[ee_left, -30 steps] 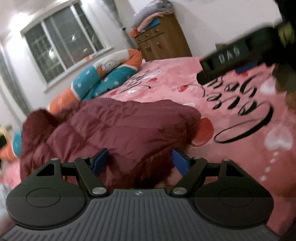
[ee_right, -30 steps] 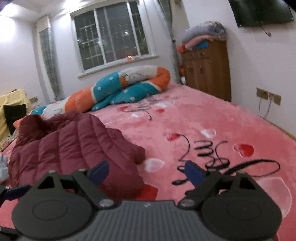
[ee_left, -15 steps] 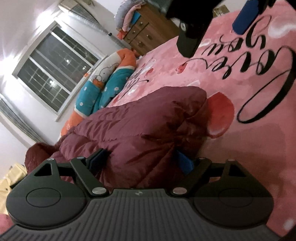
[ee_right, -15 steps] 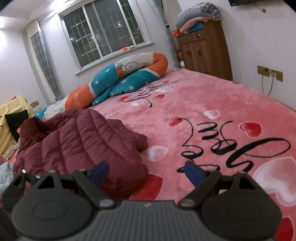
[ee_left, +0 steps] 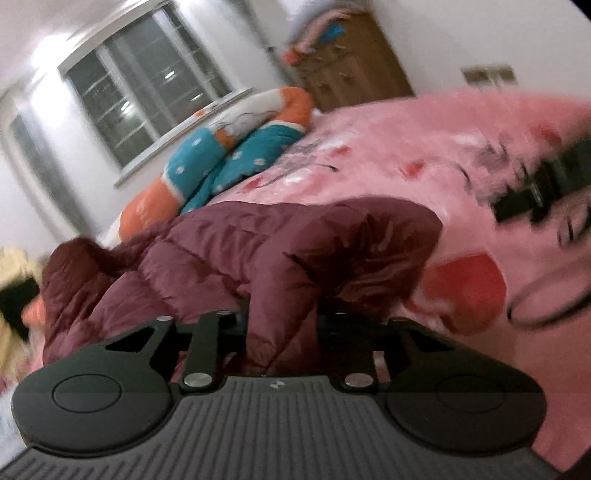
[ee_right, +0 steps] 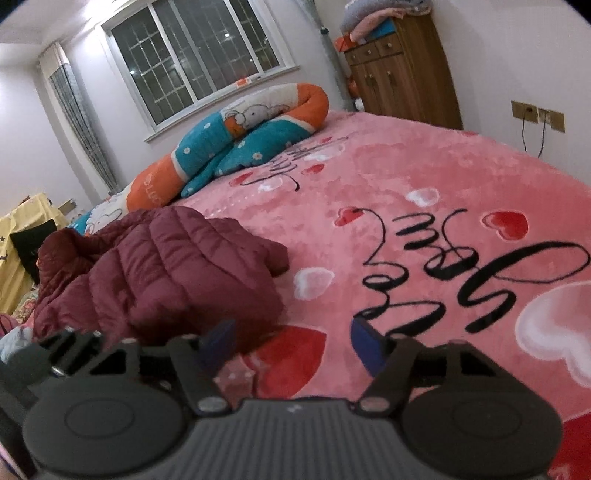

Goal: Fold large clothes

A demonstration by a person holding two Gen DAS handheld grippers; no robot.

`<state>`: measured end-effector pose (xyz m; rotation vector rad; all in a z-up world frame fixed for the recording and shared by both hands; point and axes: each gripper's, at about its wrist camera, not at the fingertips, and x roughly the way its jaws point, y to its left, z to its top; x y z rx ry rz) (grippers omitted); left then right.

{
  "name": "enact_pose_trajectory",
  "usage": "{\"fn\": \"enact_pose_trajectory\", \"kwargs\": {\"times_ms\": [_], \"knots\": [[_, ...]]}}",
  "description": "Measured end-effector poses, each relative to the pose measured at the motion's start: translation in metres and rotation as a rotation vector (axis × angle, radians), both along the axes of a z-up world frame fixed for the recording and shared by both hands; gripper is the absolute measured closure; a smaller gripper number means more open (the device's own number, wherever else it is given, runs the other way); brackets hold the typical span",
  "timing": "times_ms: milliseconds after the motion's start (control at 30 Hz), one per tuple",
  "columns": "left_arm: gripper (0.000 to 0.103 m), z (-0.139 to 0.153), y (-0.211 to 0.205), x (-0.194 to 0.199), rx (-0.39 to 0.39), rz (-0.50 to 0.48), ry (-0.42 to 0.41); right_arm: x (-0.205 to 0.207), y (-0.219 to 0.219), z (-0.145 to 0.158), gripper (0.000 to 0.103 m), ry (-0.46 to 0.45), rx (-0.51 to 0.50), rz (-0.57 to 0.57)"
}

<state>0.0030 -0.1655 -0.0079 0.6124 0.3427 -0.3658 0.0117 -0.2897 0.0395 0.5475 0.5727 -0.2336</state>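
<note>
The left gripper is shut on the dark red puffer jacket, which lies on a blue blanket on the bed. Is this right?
Not quite: the blanket is pink, as the right wrist view shows. The rest holds: in the left wrist view the left gripper is shut on the dark red puffer jacket.

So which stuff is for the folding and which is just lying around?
For the job:
jacket
left gripper, jaws just closed on a fold of the jacket
right gripper, jaws open and just been closing, nothing between them
bed

Just lying about:
long pillow
cabinet
blankets on the cabinet
window

left gripper [ee_left: 282, 314]: jaws just closed, pinching maroon puffer jacket [ee_left: 258, 251] | on pink bedspread [ee_left: 406, 147]
</note>
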Motion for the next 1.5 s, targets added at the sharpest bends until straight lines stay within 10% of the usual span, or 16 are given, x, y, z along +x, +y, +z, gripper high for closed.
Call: {"fn": "enact_pose_trajectory", "kwargs": {"times_ms": [500,933,1167,1367,1500], "knots": [[0.082,0.135,0.181,0.032,-0.482,0.428,-0.09,0.007,0.019,-0.001,0.052,-0.003,-0.046,0.082],[0.083,0.084,0.406,0.009,-0.742,1.025,-0.006,0.018,0.045,-0.009,0.052,0.026,-0.099,0.167],[0.083,0.066,0.449,-0.001,-0.819,1.051,0.029,0.02,0.06,0.0,0.051,0.008,-0.14,0.221],[0.083,0.062,0.468,0.006,-0.84,1.01,0.025,0.031,0.089,0.028,0.029,-0.039,-0.169,0.323],[0.084,0.063,0.424,0.004,-0.841,0.992,0.026,0.053,0.102,0.059,0.026,-0.124,-0.158,0.367]]}}
